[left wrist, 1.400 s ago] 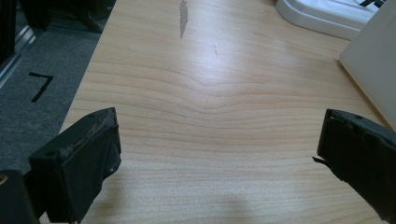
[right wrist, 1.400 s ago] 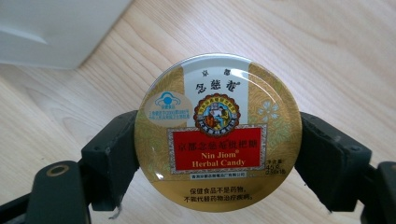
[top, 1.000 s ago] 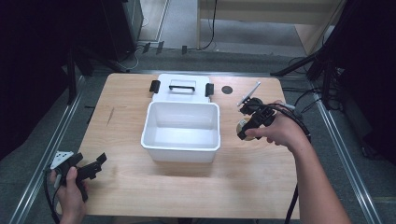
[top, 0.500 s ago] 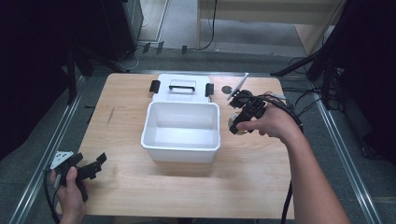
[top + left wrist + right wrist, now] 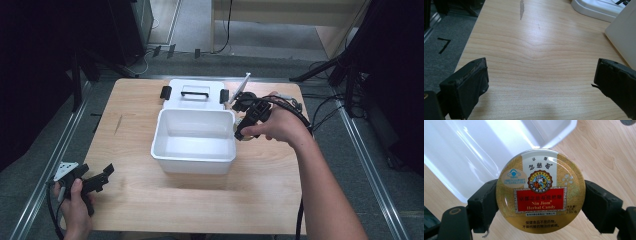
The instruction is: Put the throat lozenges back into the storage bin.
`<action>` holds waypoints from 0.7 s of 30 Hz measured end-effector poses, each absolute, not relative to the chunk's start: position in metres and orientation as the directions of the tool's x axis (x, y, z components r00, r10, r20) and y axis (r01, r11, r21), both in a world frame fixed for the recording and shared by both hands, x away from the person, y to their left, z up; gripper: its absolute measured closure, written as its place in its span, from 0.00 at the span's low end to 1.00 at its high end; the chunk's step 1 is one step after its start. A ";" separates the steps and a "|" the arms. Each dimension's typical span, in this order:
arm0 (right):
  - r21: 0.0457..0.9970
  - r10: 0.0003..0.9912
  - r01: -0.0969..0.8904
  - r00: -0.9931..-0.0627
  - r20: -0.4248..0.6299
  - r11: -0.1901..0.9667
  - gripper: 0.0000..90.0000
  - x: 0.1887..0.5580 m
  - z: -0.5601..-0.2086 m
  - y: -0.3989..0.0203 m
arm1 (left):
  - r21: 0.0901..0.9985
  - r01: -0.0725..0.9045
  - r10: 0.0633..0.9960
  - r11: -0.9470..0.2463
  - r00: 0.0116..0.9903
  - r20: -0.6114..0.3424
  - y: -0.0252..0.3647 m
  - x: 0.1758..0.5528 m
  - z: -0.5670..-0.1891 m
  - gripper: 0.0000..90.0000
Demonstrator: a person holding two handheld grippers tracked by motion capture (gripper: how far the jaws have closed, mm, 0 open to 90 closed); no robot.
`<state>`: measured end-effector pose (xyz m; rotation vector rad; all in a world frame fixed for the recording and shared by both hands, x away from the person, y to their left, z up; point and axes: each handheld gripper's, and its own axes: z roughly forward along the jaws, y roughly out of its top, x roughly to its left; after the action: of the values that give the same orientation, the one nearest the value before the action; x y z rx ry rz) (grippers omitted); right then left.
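Right tool (image 5: pixel 539 200) clamped on a round gold candy tin (image 5: pixel 540 191), held at the right rim of the white bin (image 5: pixel 194 135) mid-counter (image 5: pixel 280 195). Bin's lid (image 5: pixel 195 93) lies just behind it. Left tool (image 5: pixel 541 82) at the near-left corner, jaws spread wide, nothing between them.

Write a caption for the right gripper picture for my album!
The right gripper squeezes a round gold candy tin beside a white tub.
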<state>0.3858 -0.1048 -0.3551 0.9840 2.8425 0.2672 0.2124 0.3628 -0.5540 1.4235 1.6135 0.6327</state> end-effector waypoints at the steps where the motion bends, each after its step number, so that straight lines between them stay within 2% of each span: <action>1: 0.207 0.616 0.595 -0.785 -0.059 0.777 0.23 0.386 -0.355 -0.103 | 0.826 0.519 0.961 0.220 0.030 -0.275 0.363 0.212 -0.554 0.00; 16: 0.199 0.559 0.537 -0.827 -0.068 0.819 0.23 0.387 -0.360 -0.070 | 0.826 0.518 0.960 0.223 0.030 -0.279 0.363 0.213 -0.554 0.00; 21: 0.212 0.516 0.492 -0.853 -0.081 0.845 0.23 0.386 -0.364 -0.059 | 0.825 0.519 0.960 0.224 0.030 -0.279 0.363 0.213 -0.554 0.00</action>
<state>0.3860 -0.0586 -0.3645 0.7927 2.8872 0.2770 0.2126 0.3631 -0.5543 1.4167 1.6148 0.6275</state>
